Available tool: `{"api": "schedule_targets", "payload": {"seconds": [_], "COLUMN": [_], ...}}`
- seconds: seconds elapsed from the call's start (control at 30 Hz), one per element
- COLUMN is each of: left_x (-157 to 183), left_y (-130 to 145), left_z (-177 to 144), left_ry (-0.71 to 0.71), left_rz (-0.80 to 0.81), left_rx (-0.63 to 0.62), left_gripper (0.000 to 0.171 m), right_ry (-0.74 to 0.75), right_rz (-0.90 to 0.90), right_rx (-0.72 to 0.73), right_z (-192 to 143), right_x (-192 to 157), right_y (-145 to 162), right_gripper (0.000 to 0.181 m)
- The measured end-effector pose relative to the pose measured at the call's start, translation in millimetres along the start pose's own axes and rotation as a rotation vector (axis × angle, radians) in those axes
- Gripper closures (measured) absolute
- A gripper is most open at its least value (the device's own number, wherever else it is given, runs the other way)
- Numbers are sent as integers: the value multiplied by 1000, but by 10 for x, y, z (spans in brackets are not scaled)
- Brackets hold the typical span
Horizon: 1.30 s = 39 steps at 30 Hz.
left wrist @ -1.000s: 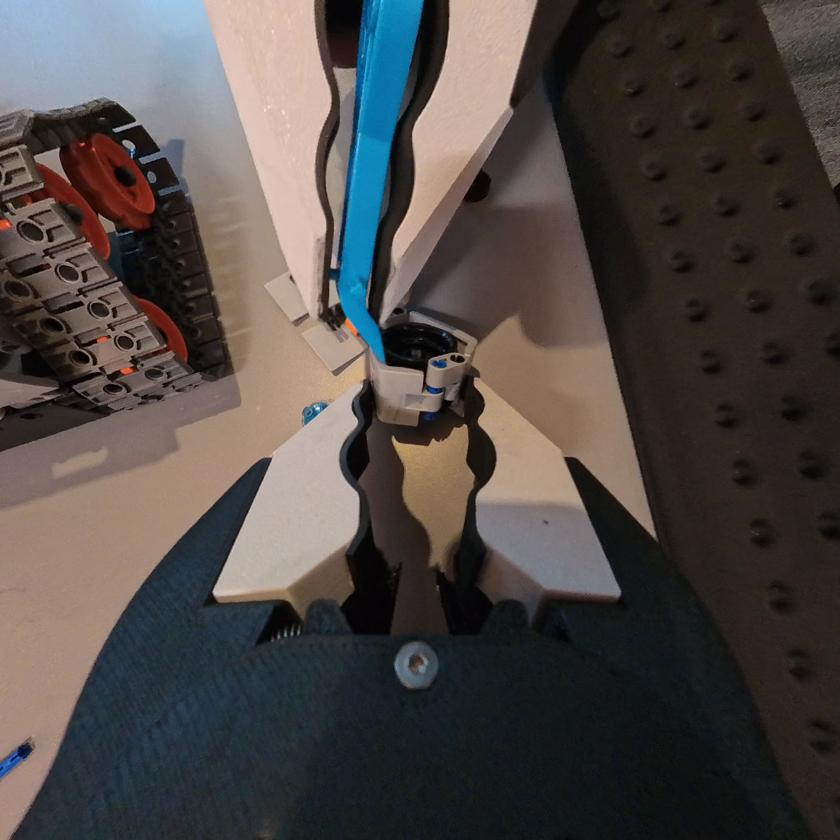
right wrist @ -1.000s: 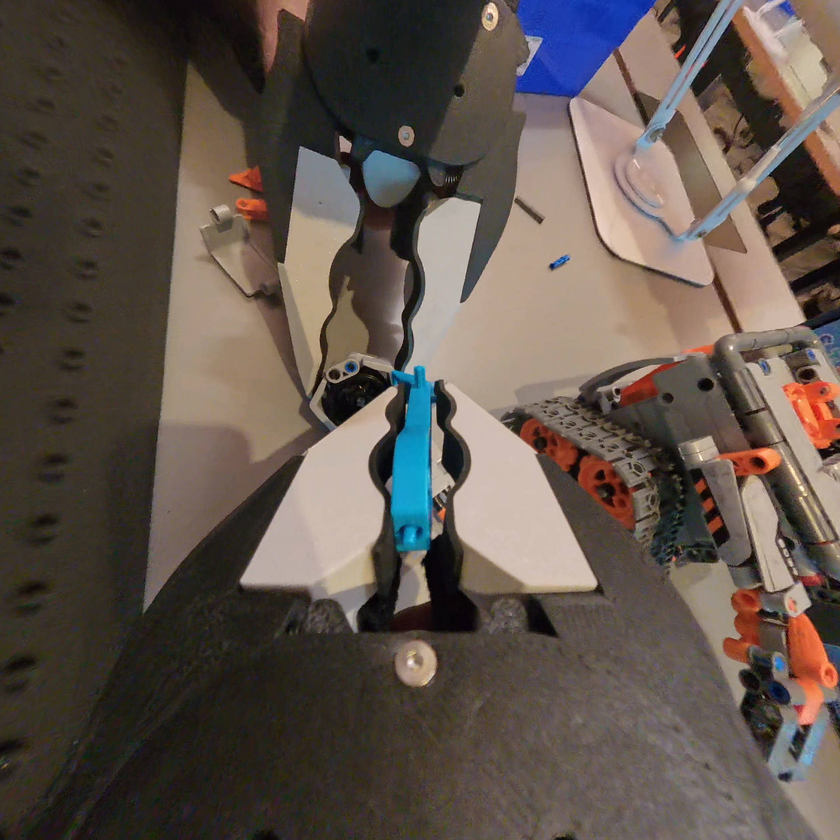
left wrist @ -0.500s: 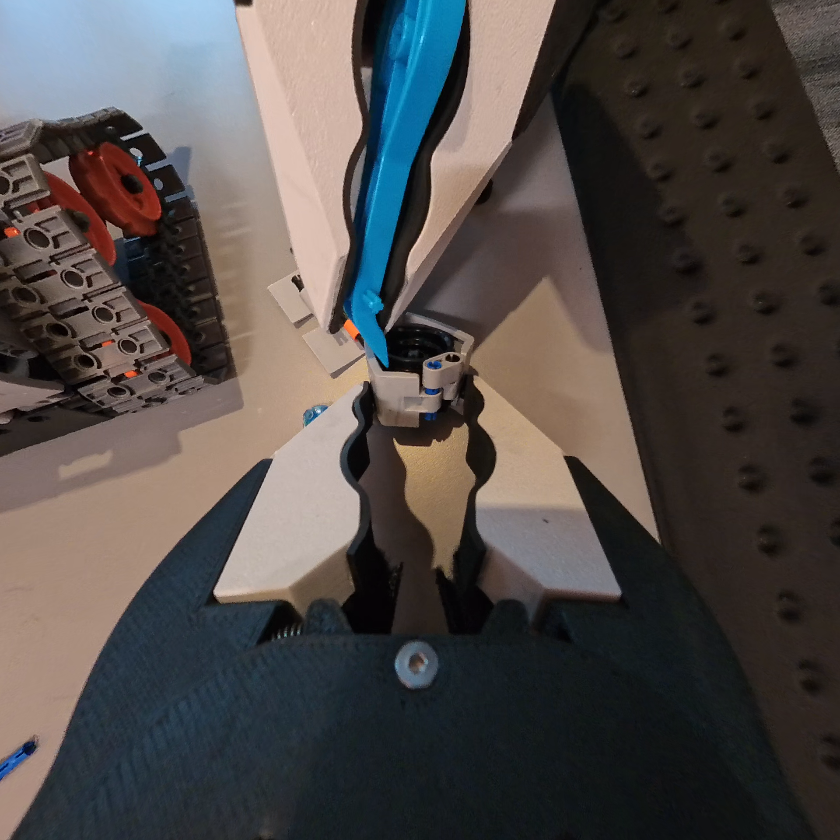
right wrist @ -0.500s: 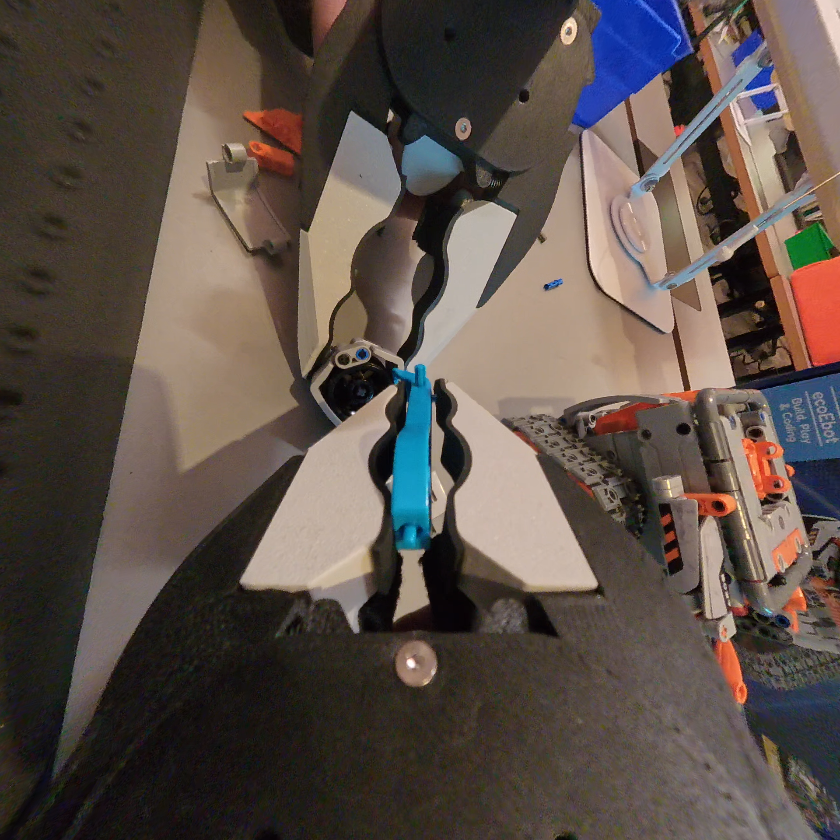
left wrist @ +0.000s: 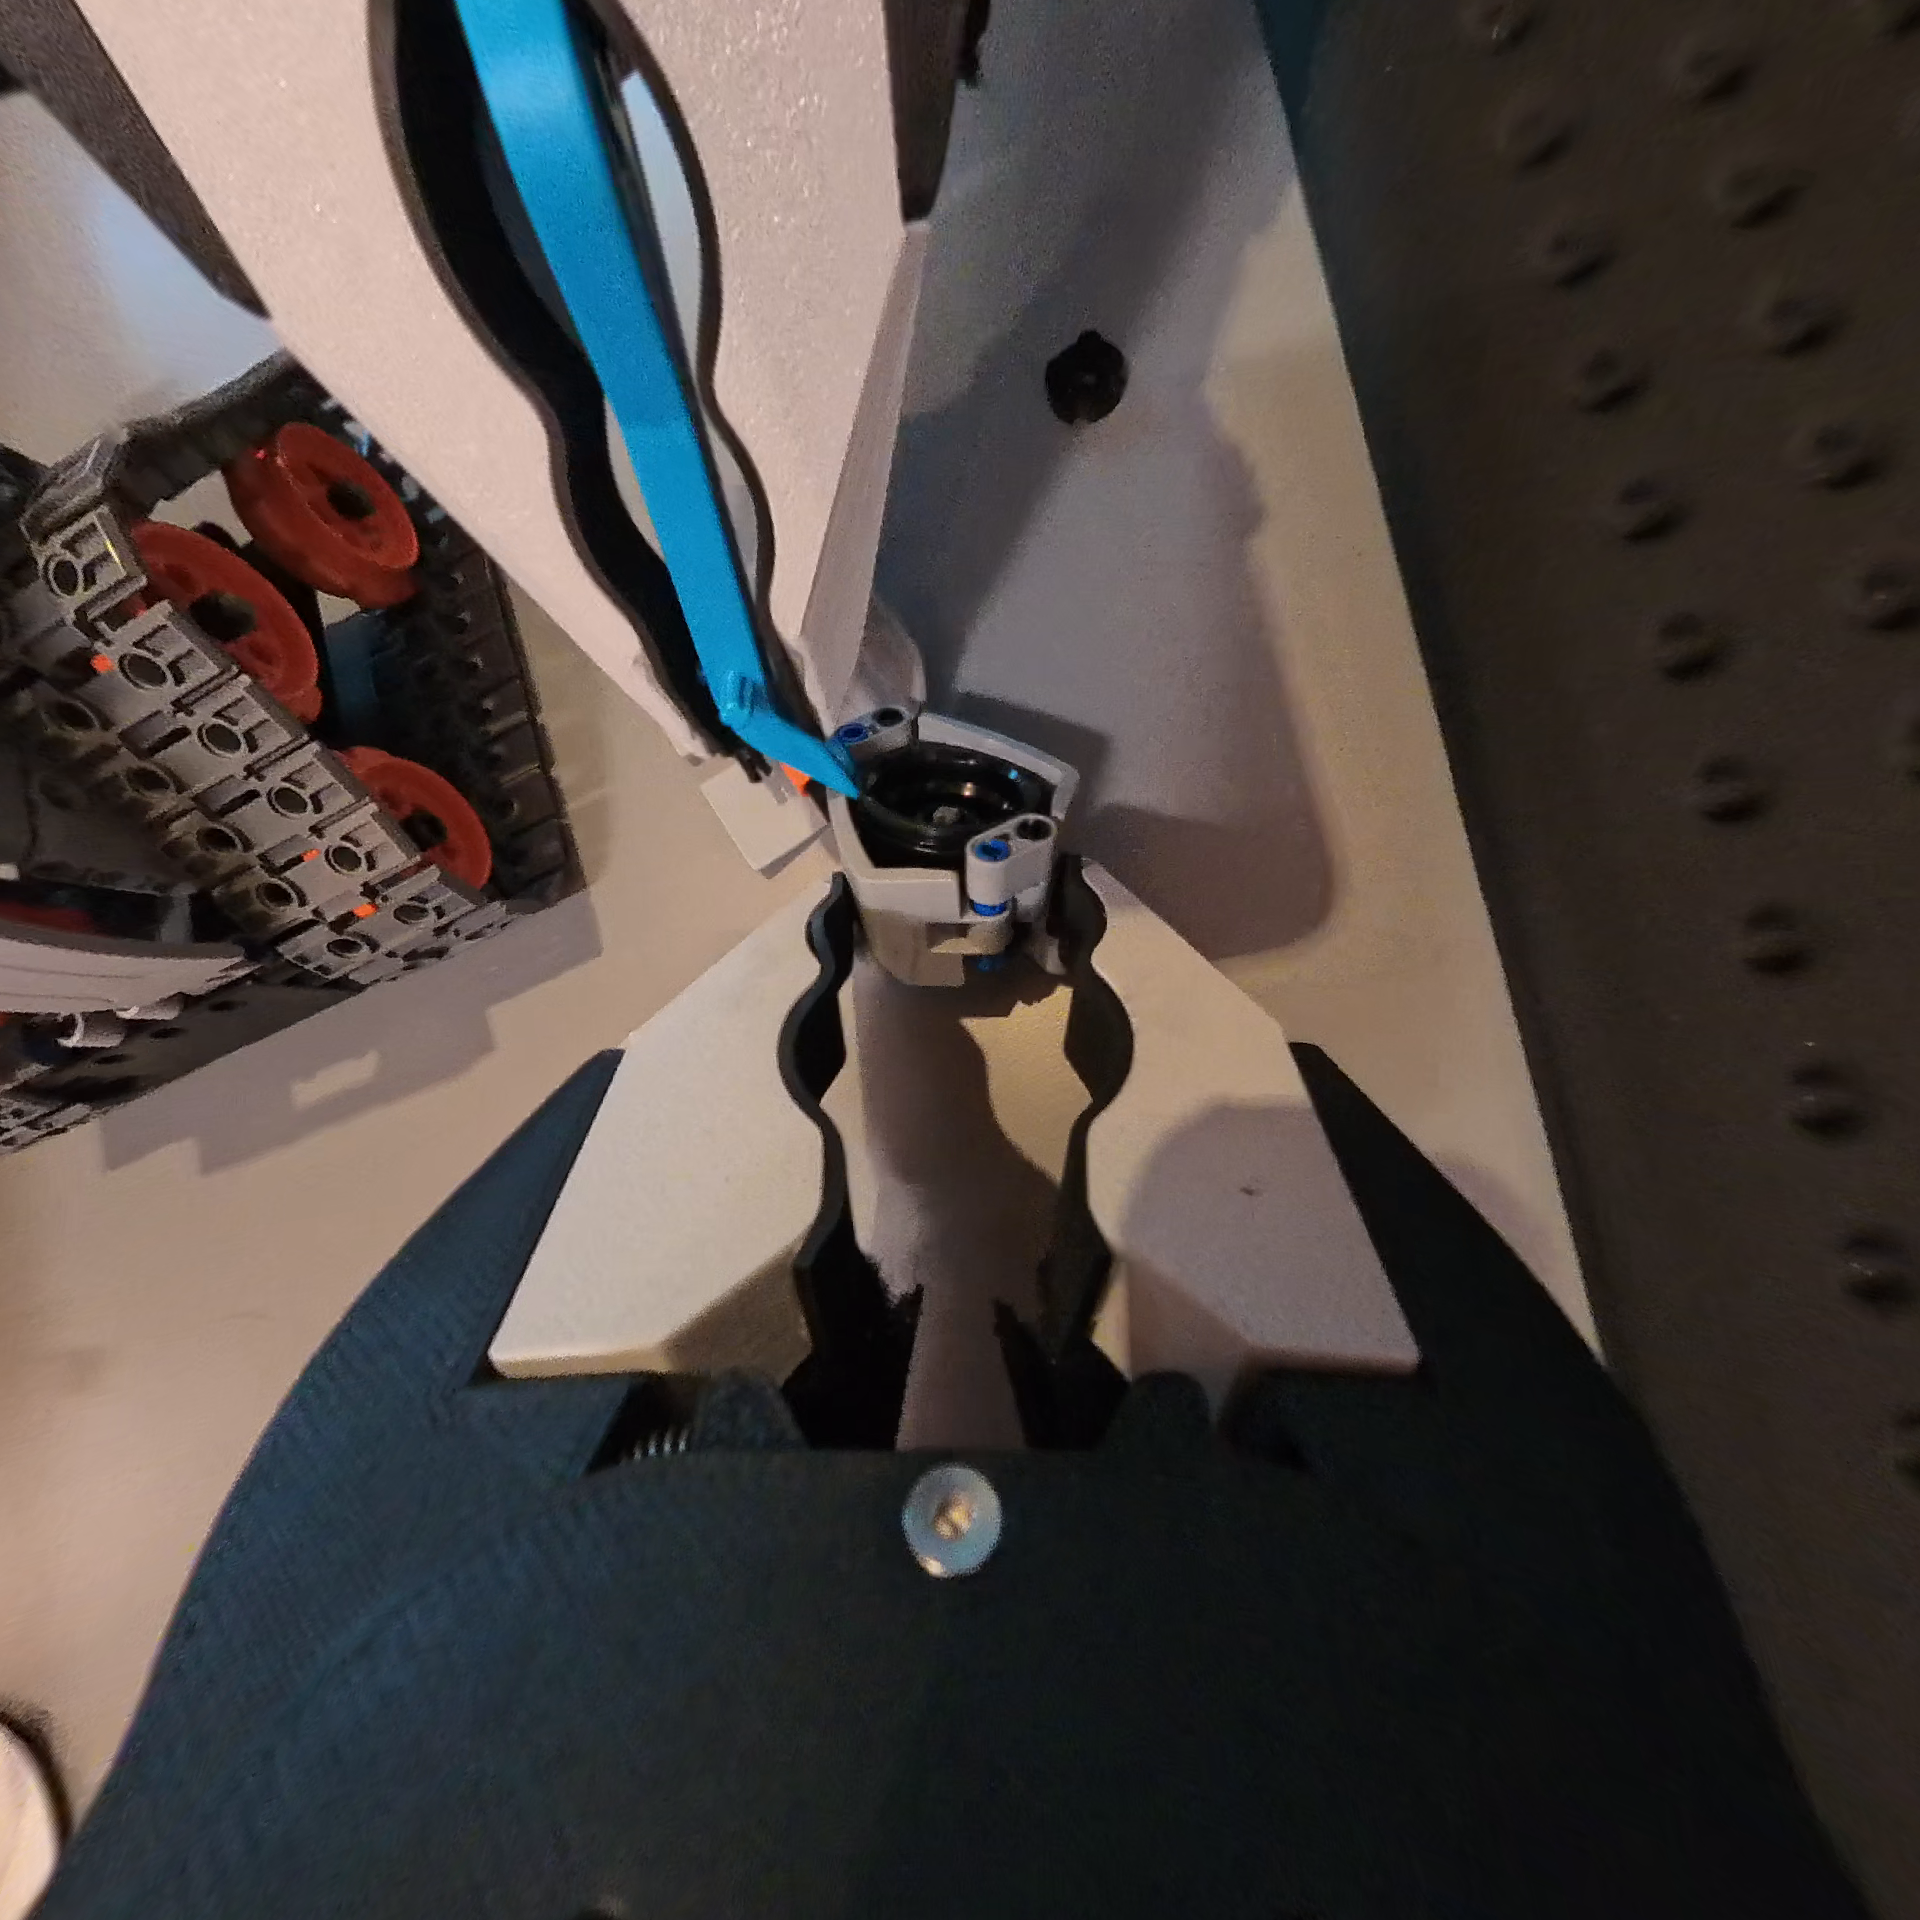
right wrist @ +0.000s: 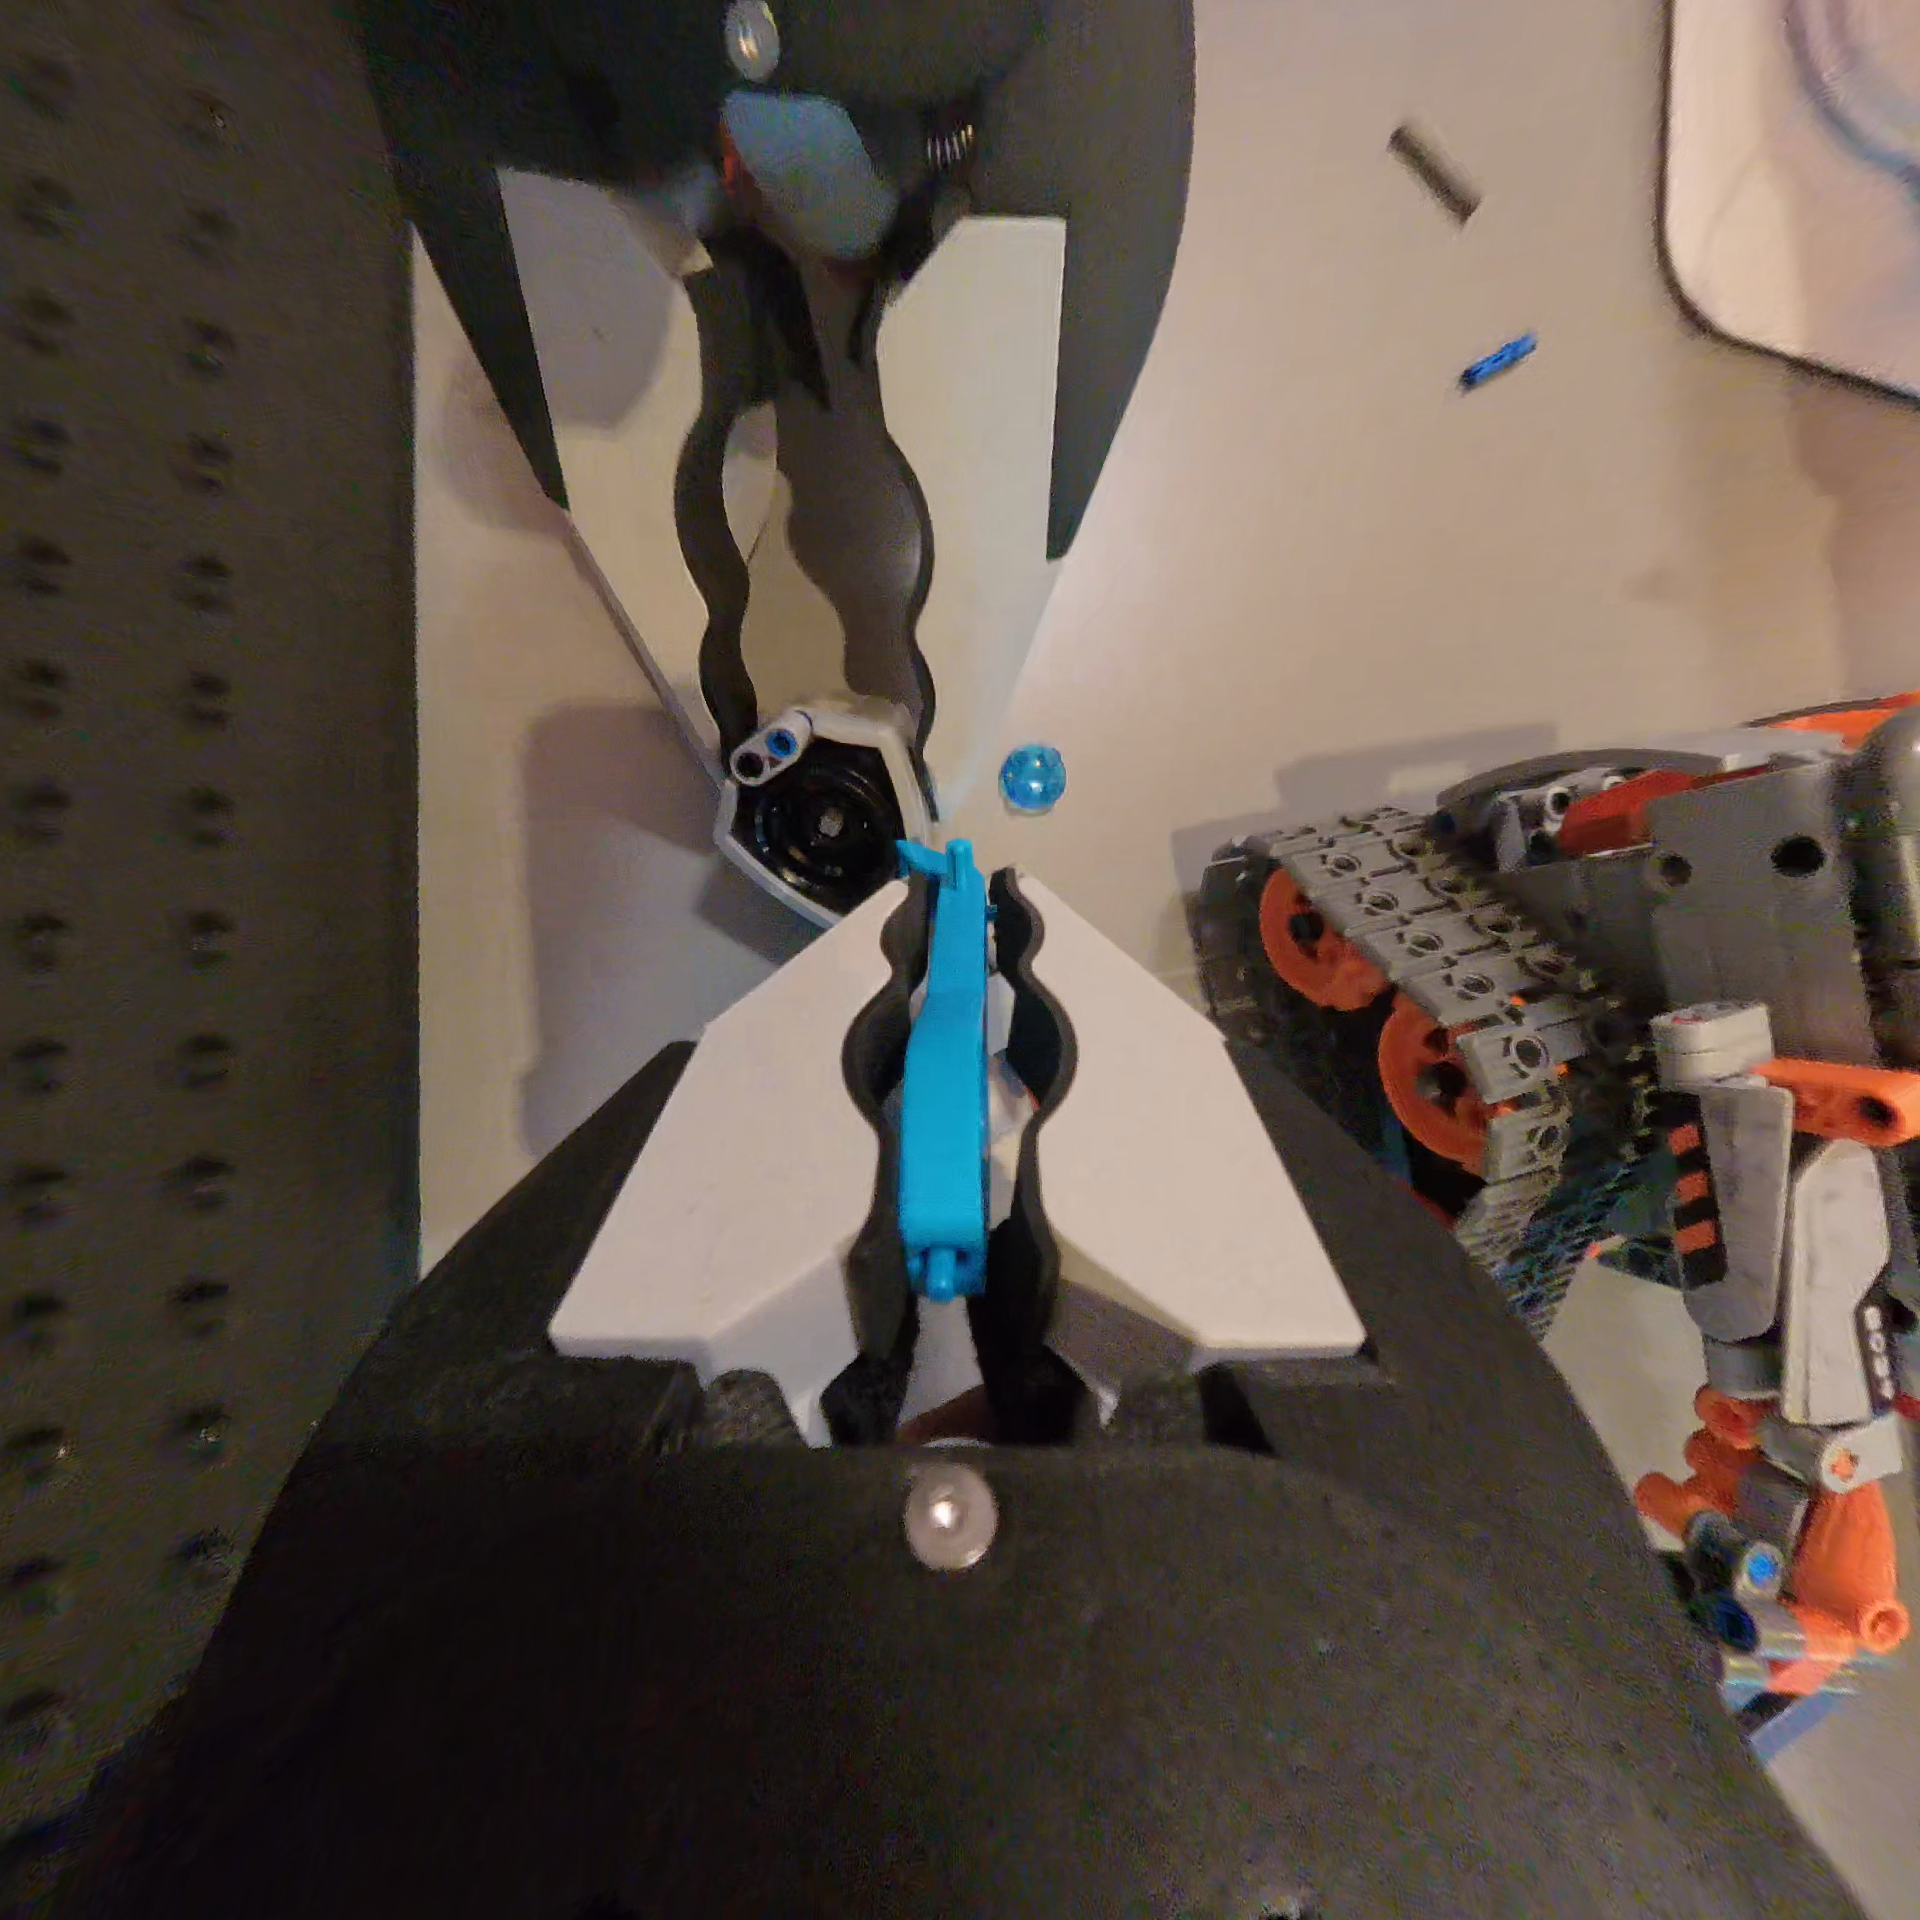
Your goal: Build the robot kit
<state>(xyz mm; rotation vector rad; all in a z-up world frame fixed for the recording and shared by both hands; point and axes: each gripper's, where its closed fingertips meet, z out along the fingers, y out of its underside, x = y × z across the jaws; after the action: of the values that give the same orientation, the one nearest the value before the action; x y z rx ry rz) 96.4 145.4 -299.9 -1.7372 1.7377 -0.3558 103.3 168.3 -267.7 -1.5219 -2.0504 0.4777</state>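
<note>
2 grippers meet tip to tip over a small grey housing on a pale table

The left gripper (left wrist: 951, 914) is clenched on the grey housing (left wrist: 935, 831), a shell holding a black round part, pinned at the fingertips on the table (left wrist: 260, 1299). The right gripper (right wrist: 961, 894), pointing straight at it, grasps a blue pry tool (right wrist: 940, 1091) whose tip touches the housing's rim. A tracked brick vehicle (right wrist: 1507, 987) stands near; a clear blue bead (right wrist: 1031, 775) lies just beside the housing. No writing is readable

hobby workbench: brick-built tracked robot (right wrist: 1507, 997)
</note>
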Motion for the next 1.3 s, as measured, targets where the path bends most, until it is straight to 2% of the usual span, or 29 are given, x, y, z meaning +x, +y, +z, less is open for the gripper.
{"api": "schedule_targets", "payload": {"seconds": [0.17, 0.33, 0.5, 0.63, 0.8, 0.87, 0.93, 1.0, 1.3], "left_x": [-4, -8, -31, -34, -39, -62, -113, -112, -150], "left_y": [-1, -3, 6, 1, -2, -28, -27, -26, -29], "left_z": [-4, -8, -11, -17, -30, -31, -52, -44, -61], "left_ry": [-20, -47, -58, -98, -169, -233, -326, -304, -292], "left_rz": [31, 66, 55, 83, 97, 158, 240, 207, 180], "left_rx": [-7, -17, -17, -34, -54, -59, -107, -85, -45], "left_gripper": [135, 134, 134, 133, 133, 134, 133, 133, 132], "right_ry": [29, -80, 194, 118, 182, 180, 176, 236, 132], "right_rz": [76, 317, 40, 195, 285, 310, 378, 337, 417], "right_rx": [37, 128, 105, 113, 124, 19, 135, 148, 212], "right_z": [-5, 9, 13, 27, 36, 163, 169, 126, 68], "right_x": [-3, -10, 19, 18, 16, -38, -70, -59, -36], "right_y": [-5, 4, -21, -8, -8, 194, 133, 76, 71], "right_gripper": [171, 172, 171, 171, 171, 169, 172, 172, 171]}}
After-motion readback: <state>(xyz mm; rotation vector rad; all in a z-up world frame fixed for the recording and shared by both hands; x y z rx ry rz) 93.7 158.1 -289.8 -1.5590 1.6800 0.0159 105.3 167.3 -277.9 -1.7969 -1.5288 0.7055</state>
